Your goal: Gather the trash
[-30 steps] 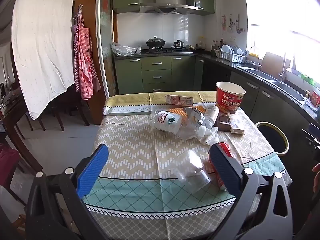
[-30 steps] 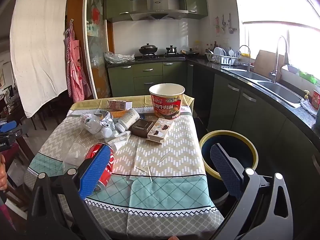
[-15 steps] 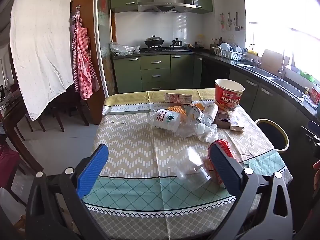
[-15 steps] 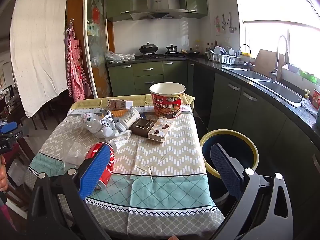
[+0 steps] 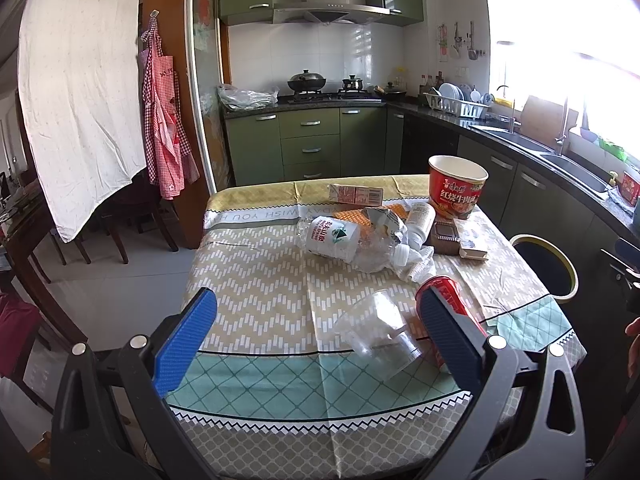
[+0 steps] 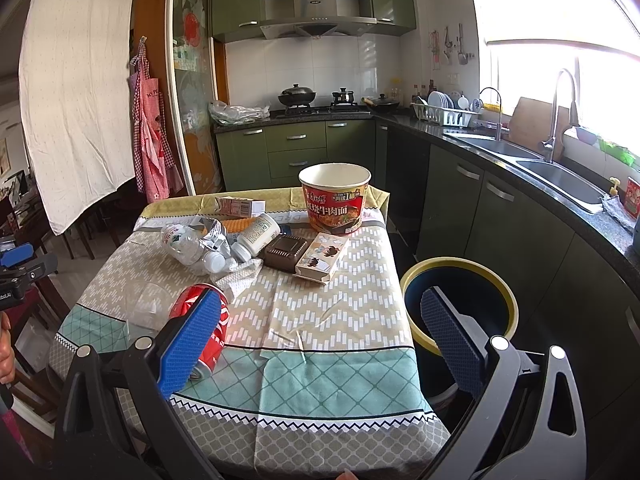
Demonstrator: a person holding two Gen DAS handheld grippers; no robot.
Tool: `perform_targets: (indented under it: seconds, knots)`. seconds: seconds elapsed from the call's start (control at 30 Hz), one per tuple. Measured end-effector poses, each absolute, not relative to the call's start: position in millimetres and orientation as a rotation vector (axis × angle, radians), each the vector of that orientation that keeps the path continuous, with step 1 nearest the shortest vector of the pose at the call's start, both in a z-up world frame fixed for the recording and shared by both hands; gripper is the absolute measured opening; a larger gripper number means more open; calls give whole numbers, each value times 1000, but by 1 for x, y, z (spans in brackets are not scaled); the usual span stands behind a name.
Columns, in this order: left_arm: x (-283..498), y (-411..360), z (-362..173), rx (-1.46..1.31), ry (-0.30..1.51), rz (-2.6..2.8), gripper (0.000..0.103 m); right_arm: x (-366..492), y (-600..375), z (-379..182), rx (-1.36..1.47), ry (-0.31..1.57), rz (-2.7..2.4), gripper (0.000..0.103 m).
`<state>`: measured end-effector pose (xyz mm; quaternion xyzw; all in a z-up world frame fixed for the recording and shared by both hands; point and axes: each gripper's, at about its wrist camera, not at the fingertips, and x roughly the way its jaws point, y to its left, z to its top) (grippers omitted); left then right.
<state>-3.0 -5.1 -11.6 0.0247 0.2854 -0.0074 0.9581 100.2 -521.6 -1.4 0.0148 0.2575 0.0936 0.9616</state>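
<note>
Both tongs (image 5: 316,332) (image 6: 324,332) gape above the table edge, red can (image 6: 202,320) just beyond.

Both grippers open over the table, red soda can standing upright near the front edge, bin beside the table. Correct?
Not quite: the red soda can lies on its side, as the right wrist view shows. The rest holds: left gripper and right gripper are open, and the bin stands beside the table.

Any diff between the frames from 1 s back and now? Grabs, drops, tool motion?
Almost nothing. The left tool drifted slightly: the table scene slid a touch in its view. No grab, no drop; both tools open and empty. The right tool held steady. The red can, clear cup, noodle bowl and bin kept their places.
</note>
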Motion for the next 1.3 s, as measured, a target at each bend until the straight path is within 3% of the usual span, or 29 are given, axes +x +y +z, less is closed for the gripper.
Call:
perform_targets:
  seconds: [1.3]
  knots:
    - [-3, -8, -17, 57, 586, -16, 97, 100, -519, -16, 30, 532, 186, 99]
